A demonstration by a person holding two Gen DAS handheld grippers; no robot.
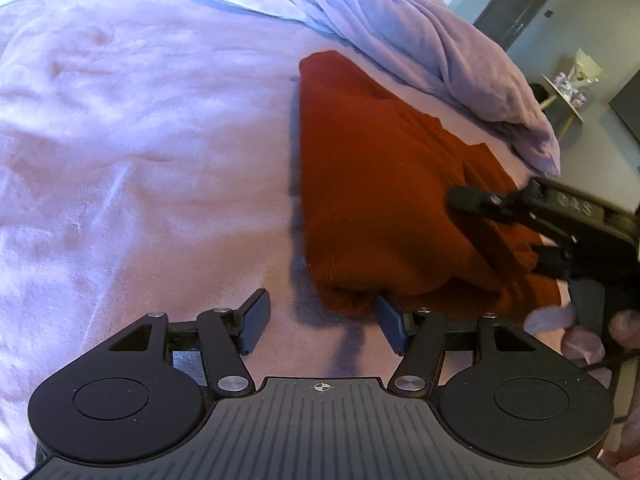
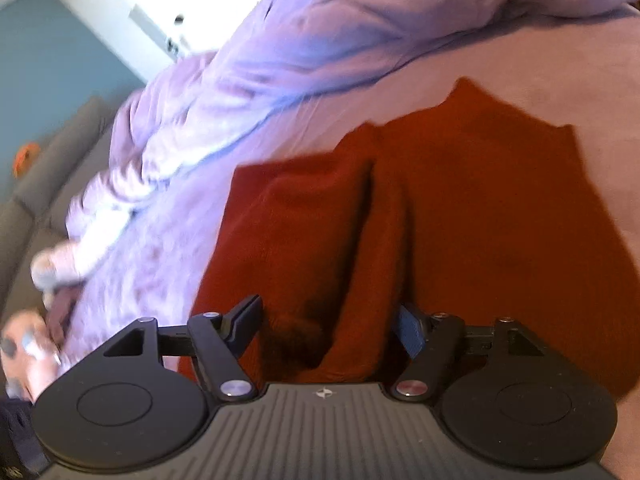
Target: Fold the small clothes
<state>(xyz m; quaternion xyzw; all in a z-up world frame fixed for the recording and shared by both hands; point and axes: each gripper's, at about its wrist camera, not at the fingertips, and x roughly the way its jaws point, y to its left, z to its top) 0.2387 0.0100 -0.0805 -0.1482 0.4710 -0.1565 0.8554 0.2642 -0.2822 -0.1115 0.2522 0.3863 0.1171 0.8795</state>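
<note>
Rust-red knit garment [image 1: 384, 184] lies on the lilac fleece bed cover [image 1: 140, 160], partly folded, layers doubled over each other. In the right wrist view the garment [image 2: 460, 208] shows a deep crease running lengthwise between two raised folds, and a jagged far edge with two pointed corners. Its near end is bunched and thicker.

Left gripper [image 1: 320, 322] sits low at the garment's near corner, jaws spread apart. Its right-side blue pad [image 1: 390, 320] is tucked just under or against the garment's hem; cannot tell if it touches. Its left-side pad [image 1: 256, 320] is over bare cover, well clear of the cloth. Nothing pinched.

Right gripper [image 2: 330, 328] hovers over the garment's near end, jaws wide, both fingers over red cloth with the bunched fold lying between them but not pressed. In the left wrist view the right gripper [image 1: 500, 232] comes in from the right edge, one black finger [image 1: 472, 200] laid over the red fabric. This view is motion-blurred.

A rumpled lilac duvet [image 1: 420, 40] is heaped along the far side of the garment, near but not covering it. A hand [image 2: 28, 344] is visible at the left edge of the right wrist view. Grey sofa [image 2: 48, 168] and teal wall [image 2: 48, 56] behind. A small round table [image 1: 568, 92] stands in the room beyond the bed.
</note>
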